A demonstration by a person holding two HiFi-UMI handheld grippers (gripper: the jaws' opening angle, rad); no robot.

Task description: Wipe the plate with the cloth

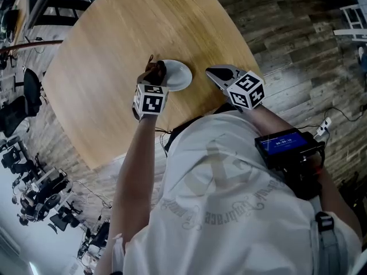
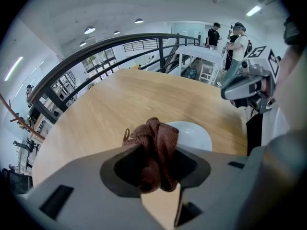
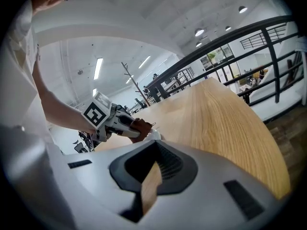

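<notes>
Your left gripper (image 1: 153,78) is clamped on the brown cloth (image 1: 154,70), which bunches up out of its jaws. In the head view the wad sits at the 9 o'clock edge of the white plate (image 1: 179,75), overlapping its rim. The plate rests on the round wooden table (image 1: 109,44), near the edge closest to you. Your right gripper (image 1: 214,72) is at the plate's 3 o'clock, apart from it and pointing toward it.

The left gripper view shows the grip itself. The cloth (image 2: 156,145) is twisted into a knot-like lump and pinched between the two grey jaws, with a small loop sticking out at its 10 o'clock. The plate (image 2: 196,135) lies just behind it, at its 2 o'clock. From this angle you cannot tell whether the cloth touches the plate. The right gripper (image 2: 245,86) hangs over the table's far edge at 2 o'clock. People (image 2: 237,41) stand beyond the table, a detail the head view does not catch.

The right gripper view shows your right gripper's (image 3: 150,178) jaws drawn nearly together. Only a thin slit is left, showing the table (image 3: 220,114) through it, and nothing is held. At 10 o'clock it sees the left gripper (image 3: 130,127) side-on with the cloth (image 3: 142,126) at its tip. A sliver of the plate (image 3: 155,135) shows just below the cloth.
</notes>
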